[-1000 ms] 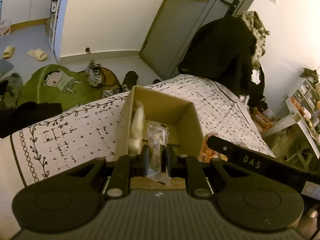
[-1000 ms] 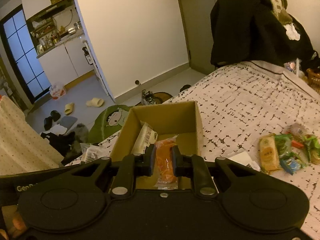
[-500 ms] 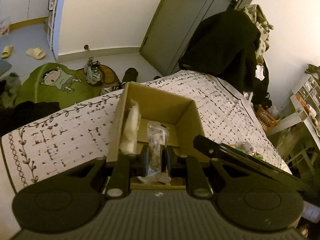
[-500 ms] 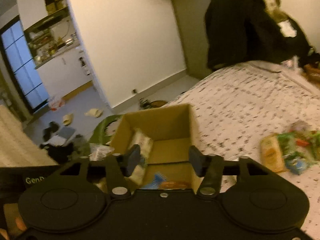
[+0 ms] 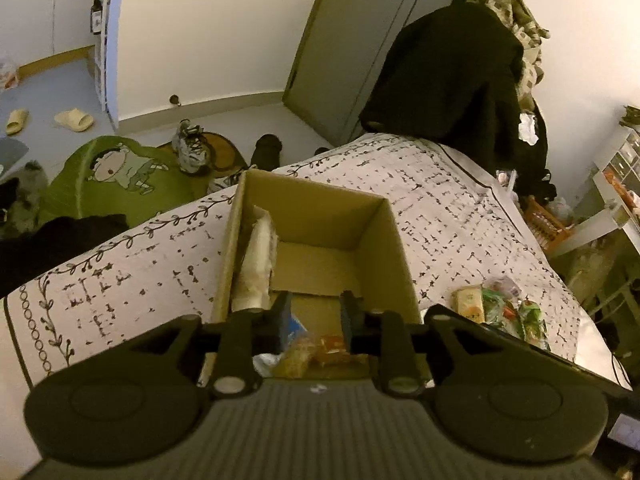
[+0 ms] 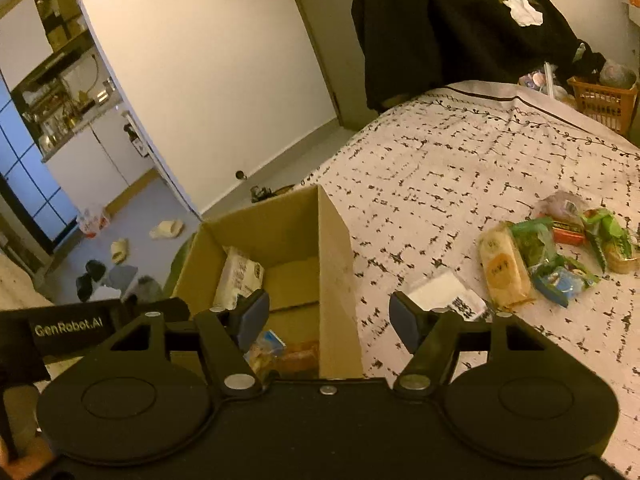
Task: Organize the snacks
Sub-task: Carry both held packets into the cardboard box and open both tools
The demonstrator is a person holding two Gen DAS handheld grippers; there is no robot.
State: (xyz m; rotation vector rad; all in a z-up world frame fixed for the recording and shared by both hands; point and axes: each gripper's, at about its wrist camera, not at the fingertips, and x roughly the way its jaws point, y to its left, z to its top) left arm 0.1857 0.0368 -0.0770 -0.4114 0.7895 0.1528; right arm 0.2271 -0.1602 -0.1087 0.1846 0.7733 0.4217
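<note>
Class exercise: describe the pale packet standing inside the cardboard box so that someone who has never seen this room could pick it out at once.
Find the open cardboard box on the patterned bedspread. Inside it, the pale packet stands on edge against the left wall. The other snacks in the box are colourful and lie flat at the near end; it alone is whitish and upright.

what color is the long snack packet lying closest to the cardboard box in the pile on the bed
Yellow-orange, with a darker orange round patch; the packet shows best in the right wrist view.

Left tool [image 5: 313, 312], fingers apart and empty, above snack packets [image 5: 316, 354] inside the cardboard box [image 5: 394, 248].
</note>
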